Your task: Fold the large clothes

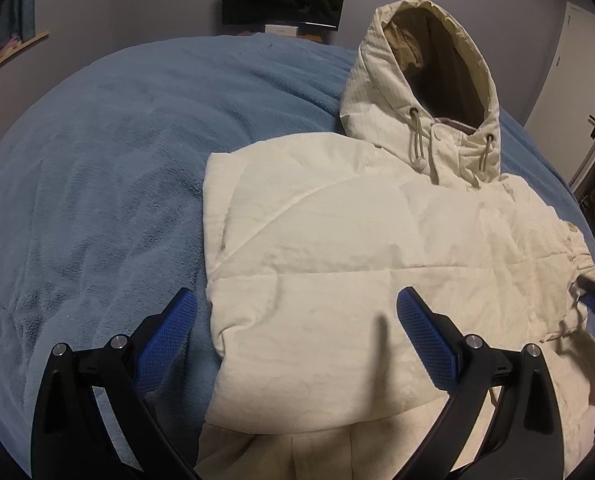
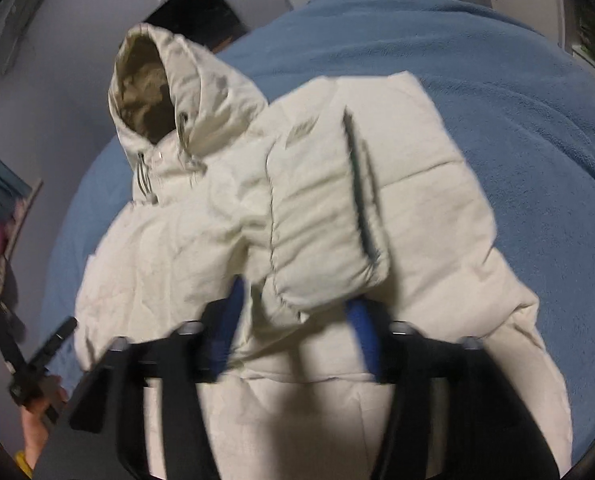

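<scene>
The left tool (image 1: 297,320) hovers with its fingers spread wide, nothing between them, just above the cream hooded jacket (image 1: 377,240) that lies on the blue blanket (image 1: 97,160) of the bed. The right tool (image 2: 293,320) pinches a folded sleeve (image 2: 321,216) of the jacket, lifted ahead of it; the hood (image 2: 169,96) sits beyond, to its left.
</scene>
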